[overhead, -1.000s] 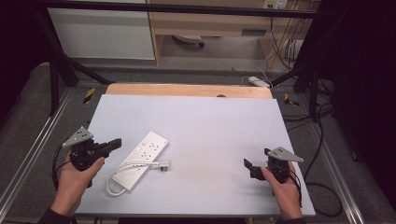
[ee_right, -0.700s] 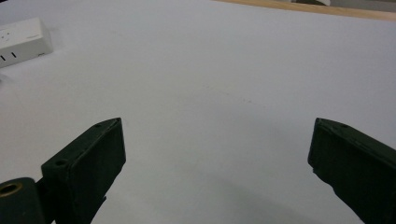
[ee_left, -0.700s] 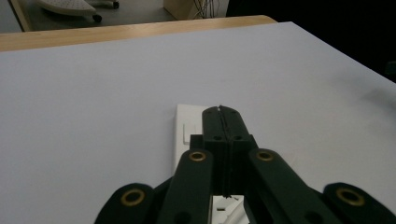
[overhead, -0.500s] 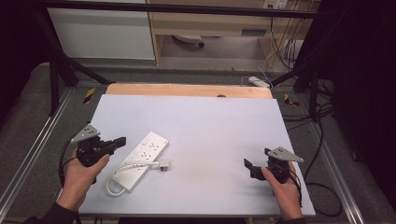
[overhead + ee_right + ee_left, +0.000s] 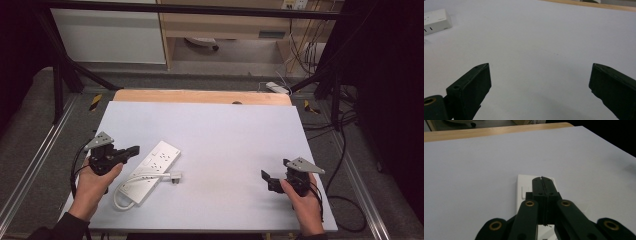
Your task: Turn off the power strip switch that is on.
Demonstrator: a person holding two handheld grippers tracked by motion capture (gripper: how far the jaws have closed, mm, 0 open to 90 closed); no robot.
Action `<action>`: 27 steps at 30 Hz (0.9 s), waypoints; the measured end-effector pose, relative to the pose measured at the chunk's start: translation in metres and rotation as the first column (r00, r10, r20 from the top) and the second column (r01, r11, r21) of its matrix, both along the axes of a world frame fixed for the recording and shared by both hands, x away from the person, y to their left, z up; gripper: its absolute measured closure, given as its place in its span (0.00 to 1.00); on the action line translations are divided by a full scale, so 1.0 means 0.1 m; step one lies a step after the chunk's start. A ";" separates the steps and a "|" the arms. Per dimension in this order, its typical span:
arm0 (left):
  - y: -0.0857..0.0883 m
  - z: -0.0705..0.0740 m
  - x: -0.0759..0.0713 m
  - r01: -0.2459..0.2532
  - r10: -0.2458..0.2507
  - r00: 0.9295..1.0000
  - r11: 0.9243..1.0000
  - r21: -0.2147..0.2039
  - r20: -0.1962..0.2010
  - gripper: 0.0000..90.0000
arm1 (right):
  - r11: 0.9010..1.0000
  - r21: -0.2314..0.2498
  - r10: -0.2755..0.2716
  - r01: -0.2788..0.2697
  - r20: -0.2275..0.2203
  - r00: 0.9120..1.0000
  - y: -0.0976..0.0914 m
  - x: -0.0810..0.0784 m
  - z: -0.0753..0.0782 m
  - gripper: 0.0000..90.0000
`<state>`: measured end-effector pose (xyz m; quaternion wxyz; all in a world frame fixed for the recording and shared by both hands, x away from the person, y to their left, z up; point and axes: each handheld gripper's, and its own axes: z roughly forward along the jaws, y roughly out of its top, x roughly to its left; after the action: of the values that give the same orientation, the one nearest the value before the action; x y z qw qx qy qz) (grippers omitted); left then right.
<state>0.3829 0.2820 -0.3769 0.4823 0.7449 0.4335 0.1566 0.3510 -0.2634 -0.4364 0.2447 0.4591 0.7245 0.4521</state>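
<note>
Here, white power strip (image 5: pixel 151 170), cord looped

place: lab | cues: black frame rig (image 5: pixel 60 80); loose cables (image 5: pixel 345 120)

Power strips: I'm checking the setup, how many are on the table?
1. The white power strip lies on the table's left half, beside the left gripper, its cord looped alongside it.
</note>
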 end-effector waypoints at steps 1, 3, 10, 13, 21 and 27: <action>0.00 -0.01 0.01 0.001 -0.001 1.000 1.000 0.000 -0.002 1.00 | 1.000 0.001 0.000 0.000 0.000 1.000 0.00 0.00 0.00 0.05; -0.01 -0.02 0.02 0.001 -0.001 1.000 1.000 0.003 -0.007 1.00 | 1.000 0.001 -0.001 0.001 -0.002 1.000 0.00 0.00 0.00 0.05; -0.03 -0.09 0.05 0.008 -0.008 1.000 1.000 0.020 -0.025 1.00 | 1.000 0.005 0.002 -0.002 -0.006 1.000 -0.01 0.00 0.00 0.05; -0.02 -0.12 0.06 0.005 -0.004 0.999 1.000 0.018 -0.034 1.00 | 1.000 0.005 0.001 -0.001 -0.006 1.000 -0.01 0.00 0.00 0.05; -0.03 -0.20 0.08 0.014 -0.011 0.999 0.999 0.040 -0.053 1.00 | 1.000 0.007 0.002 -0.002 -0.010 1.000 -0.01 0.01 0.00 0.05; -0.05 -0.26 0.09 0.016 -0.012 0.998 0.998 0.054 -0.067 1.00 | 1.000 0.006 0.003 -0.003 -0.013 1.000 0.00 0.01 0.00 0.05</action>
<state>0.3924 0.2767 -0.4026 0.4482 0.7656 0.4397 0.1401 0.3519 -0.2638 -0.4367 0.2379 0.4615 0.7254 0.4519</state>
